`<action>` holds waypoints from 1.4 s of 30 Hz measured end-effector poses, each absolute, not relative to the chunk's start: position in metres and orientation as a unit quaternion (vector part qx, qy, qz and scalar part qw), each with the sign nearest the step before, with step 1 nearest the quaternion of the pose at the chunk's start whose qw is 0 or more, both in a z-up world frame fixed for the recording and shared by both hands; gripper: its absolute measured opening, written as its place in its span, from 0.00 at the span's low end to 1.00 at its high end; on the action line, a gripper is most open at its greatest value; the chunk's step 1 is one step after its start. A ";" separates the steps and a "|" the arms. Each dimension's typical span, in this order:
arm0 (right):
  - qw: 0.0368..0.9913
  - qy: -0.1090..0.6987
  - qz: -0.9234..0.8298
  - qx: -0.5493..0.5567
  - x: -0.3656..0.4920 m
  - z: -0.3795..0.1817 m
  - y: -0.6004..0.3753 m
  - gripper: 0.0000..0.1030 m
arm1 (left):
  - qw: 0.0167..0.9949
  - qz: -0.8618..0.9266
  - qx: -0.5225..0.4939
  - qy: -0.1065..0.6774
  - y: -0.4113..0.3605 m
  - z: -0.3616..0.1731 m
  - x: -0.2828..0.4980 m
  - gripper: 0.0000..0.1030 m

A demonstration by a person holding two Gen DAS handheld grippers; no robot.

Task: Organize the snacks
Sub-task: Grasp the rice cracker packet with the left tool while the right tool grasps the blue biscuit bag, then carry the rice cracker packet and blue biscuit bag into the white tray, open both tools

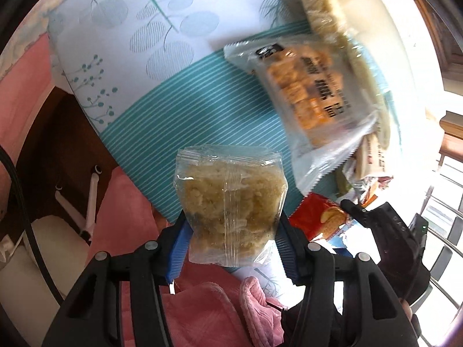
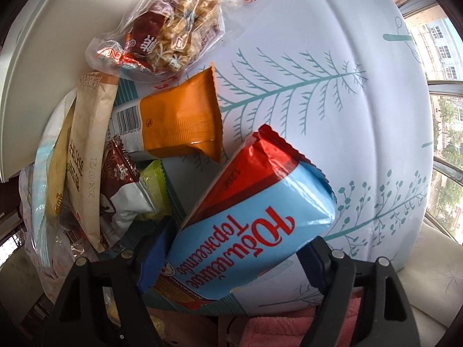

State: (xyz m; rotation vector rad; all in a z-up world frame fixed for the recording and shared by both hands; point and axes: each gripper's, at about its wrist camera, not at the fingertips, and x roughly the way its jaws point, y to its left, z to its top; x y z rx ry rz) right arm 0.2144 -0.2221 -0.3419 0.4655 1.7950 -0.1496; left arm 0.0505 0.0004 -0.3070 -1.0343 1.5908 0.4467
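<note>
Looking along my left gripper (image 1: 231, 243), I see its blue pads (image 1: 178, 253) pressed against both sides of a clear packet of pale crumbly snack (image 1: 230, 202), so these jaws are clamped on it. The packet stands upright between the fingers, lifted over the teal-striped part of the tablecloth (image 1: 185, 98). Beyond it, up to the right, a blurred white wrapper with orange squares (image 1: 309, 92) lies near a long pale bar (image 1: 327, 20), and a red packet (image 1: 318, 217) sits just beside my right-hand finger. Pink cloth (image 1: 202, 312) hangs below.

Along my right gripper (image 2: 231, 266), the jaws are closed on a blue and red packet with red lettering (image 2: 254, 211), its lower end wedged between the pads and its crimped red end tilted up over the leaf-printed cloth (image 2: 318, 57). To its left the other snacks lie heaped together: an orange packet with a barcode (image 2: 176, 121), a clear bag of nut brittle (image 2: 170, 37) above it, a tan wrapper (image 2: 86, 150), and a small green packet (image 2: 153, 190) touching a maroon and white one (image 2: 121, 182).
</note>
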 end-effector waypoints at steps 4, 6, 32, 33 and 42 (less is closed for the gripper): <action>0.599 0.766 -0.065 0.224 0.209 -0.341 -0.226 0.70 | 0.573 0.180 -0.431 0.673 0.002 -0.293 0.054 0.52; 0.598 0.762 -0.064 0.239 0.207 -0.340 -0.225 0.67 | 0.578 0.173 -0.428 0.673 0.004 -0.285 0.058 0.52; 0.624 0.698 -0.097 0.339 0.169 -0.286 -0.296 0.58 | 0.615 0.054 -0.315 0.721 0.010 -0.215 0.123 0.52; 0.627 0.693 -0.097 0.342 0.169 -0.281 -0.296 0.58 | 0.619 0.049 -0.308 0.720 0.011 -0.211 0.129 0.52; 0.681 0.637 -0.088 0.351 0.176 -0.231 -0.289 0.58 | 0.668 0.003 -0.233 0.706 0.010 -0.166 0.187 0.52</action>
